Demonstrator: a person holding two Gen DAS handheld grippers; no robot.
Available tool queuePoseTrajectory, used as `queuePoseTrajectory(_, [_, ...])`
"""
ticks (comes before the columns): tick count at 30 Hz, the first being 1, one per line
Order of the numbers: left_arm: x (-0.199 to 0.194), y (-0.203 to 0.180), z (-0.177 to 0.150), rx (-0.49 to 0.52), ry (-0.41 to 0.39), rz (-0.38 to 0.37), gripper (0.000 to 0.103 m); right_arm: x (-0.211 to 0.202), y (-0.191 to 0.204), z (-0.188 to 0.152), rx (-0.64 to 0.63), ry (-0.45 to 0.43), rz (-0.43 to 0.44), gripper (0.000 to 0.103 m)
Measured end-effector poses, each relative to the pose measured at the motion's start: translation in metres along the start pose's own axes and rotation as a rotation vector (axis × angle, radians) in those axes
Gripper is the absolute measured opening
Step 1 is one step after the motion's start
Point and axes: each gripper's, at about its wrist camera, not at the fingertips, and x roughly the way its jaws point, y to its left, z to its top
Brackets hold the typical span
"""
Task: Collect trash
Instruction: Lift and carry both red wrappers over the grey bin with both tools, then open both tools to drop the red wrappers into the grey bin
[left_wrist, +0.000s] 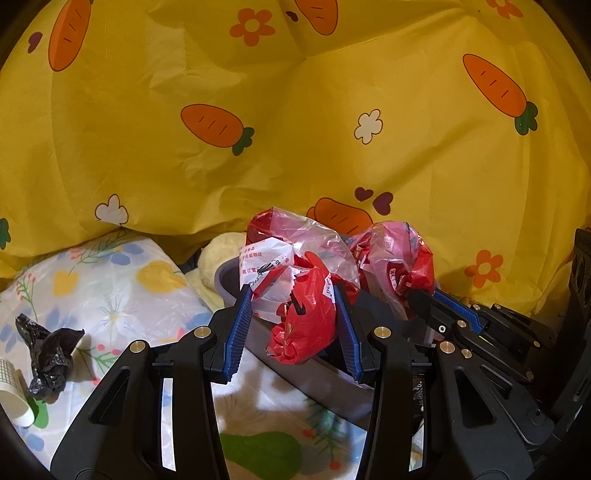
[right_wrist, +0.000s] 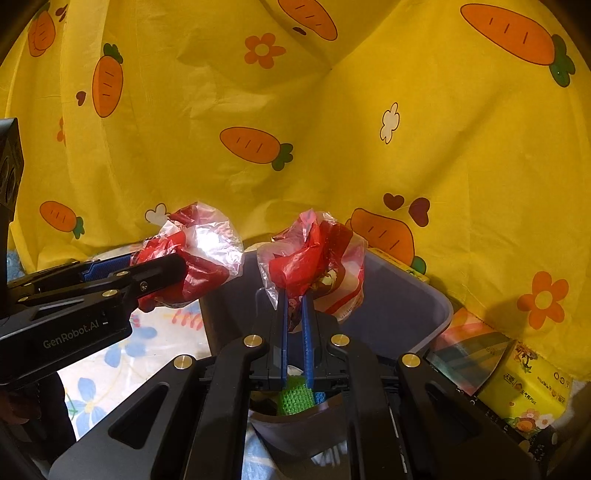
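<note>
My left gripper is shut on a crumpled red and clear plastic bag and holds it over the left rim of a grey bin. It shows from the side in the right wrist view, with its bag. My right gripper is shut on a second red and clear plastic bag above the bin. That gripper and bag show at right in the left wrist view. Green mesh trash lies inside the bin.
A yellow carrot-print sheet hangs close behind. The bin stands on a floral bedsheet. A crumpled black bag and a paper cup lie at the left. A yellow tissue pack sits right of the bin.
</note>
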Motion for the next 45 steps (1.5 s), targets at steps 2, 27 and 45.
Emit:
queuePoseTrajectory(2, [0.004,-0.001,-0.001,-0.002,0.006,-0.004,0.043,0.0,-0.002,0.0,0.004,-0.001,-0.009,0.008])
queuePoseTrajectory(27, [0.036,-0.004,-0.006,-0.023,0.055,-0.058,0.043,0.015,-0.015,0.0,0.044,0.01,-0.037,0.008])
queuePoseTrajectory(45, [0.036,0.002,-0.009,-0.071,0.049,-0.081,0.075,0.018,-0.027,-0.001,0.079,0.001,-0.062,0.028])
